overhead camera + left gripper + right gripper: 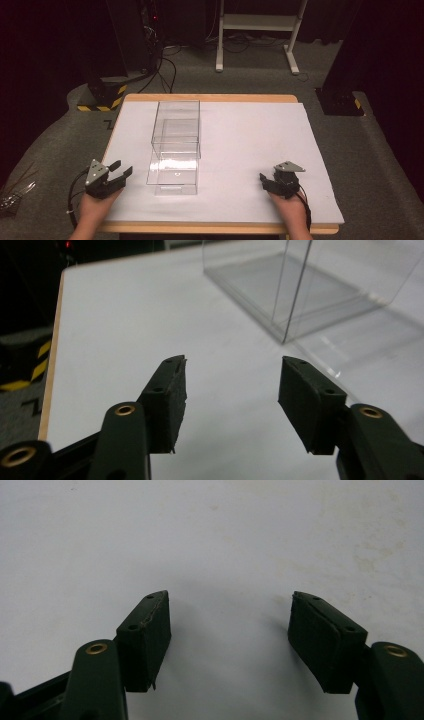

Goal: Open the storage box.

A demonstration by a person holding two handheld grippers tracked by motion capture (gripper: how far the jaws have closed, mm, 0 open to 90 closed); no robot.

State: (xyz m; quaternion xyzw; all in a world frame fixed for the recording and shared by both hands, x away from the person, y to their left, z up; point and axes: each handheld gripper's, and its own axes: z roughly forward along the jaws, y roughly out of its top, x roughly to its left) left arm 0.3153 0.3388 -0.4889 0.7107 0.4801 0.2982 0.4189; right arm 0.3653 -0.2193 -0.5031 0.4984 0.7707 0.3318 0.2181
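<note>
A tall clear plastic box [176, 125] stands on the left half of the white sheet, and a lower clear box [172, 176] lies against its near side. In the left gripper view the tall clear box [300, 290] rises ahead and to the right. My left gripper [123, 168] rests near the table's front left, open and empty, pointing toward the lower box and a short way from it. Its jaws [232, 362] stand wide apart over bare sheet. My right gripper [265, 179] sits at the front right, also open, with only white sheet between its jaws [230, 597].
The white sheet [250, 135] covers most of the wooden table [210, 98]. Beyond the far edge stand black stands with a yellow-black striped base [102, 97], a white frame [255, 30] and floor cables [165, 70]. Metal bits [12, 192] lie on the floor at left.
</note>
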